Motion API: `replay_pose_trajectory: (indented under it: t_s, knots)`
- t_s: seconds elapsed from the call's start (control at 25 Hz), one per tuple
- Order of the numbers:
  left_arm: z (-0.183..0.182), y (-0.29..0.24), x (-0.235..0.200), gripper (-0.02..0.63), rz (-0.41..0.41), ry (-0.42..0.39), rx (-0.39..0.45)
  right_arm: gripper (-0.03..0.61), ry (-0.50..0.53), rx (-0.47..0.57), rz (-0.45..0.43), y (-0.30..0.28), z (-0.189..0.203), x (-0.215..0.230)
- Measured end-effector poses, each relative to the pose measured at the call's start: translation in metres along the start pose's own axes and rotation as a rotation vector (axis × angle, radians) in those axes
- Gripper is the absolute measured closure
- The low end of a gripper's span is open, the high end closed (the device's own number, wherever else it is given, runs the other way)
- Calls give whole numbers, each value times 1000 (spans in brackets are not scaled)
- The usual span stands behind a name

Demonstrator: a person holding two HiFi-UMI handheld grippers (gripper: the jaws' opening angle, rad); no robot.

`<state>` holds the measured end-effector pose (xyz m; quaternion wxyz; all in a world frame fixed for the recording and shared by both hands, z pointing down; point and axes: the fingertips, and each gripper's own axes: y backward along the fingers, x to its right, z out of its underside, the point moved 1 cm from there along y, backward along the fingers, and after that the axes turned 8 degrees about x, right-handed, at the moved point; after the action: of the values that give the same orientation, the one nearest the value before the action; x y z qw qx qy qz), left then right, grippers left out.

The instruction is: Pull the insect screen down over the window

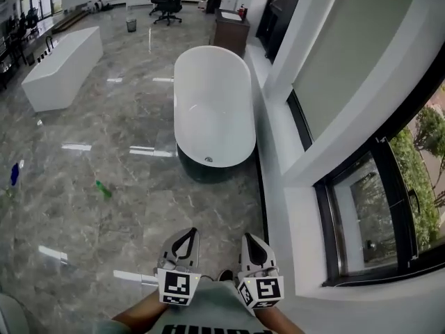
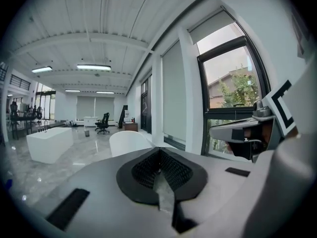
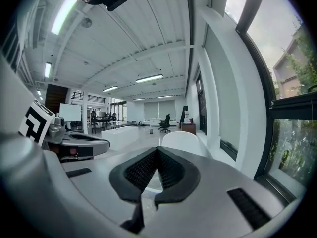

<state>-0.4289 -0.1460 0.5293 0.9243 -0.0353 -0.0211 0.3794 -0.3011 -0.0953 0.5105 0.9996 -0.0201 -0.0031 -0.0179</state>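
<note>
While the left tool (image 1: 186, 235) and the right tool (image 1: 252, 241), both white with black ribbed pads, are held low and close to the person's body, the pictures do not settle how far the job is. The black-framed glass window (image 1: 365, 214) lies at about 3 o'clock from them in the head view, well apart. Green trees show through its panes, and a pale roller blind (image 2: 214, 26) covers only its top part. I cannot make out a fine insect screen on it, either drawn down or rolled up. The scene therefore fits a window waiting for its screen as well as one already behind a thin mesh. Both tools have their jaws fully together, hold nothing and touch nothing. They point toward the white oval bathtub (image 1: 212, 110) at 12 o'clock on the grey marble floor (image 1: 104, 131).
</note>
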Motion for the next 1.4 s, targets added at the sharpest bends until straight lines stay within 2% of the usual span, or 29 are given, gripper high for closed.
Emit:
replay_pose_trajectory:
  t_s: [0.2,0.44,0.68,1.12,1.4]
  knots:
    - [8,27,-22,601,-81,23,15,572,-34,-8,-32,-4,9,-26]
    - [20,50,-41,601,-203,24,14,574,-36,-6,-67,0,19,-33]
    - [35,62,-48,601,-250,26,-34,575,-49,-1,-81,0,30,-31]
    - [38,60,-43,601,-225,33,-18,575,-35,-16,-63,6,39,-35]
    - [40,70,-43,601,-227,34,-10,575,-13,-15,-84,6,37,-47]
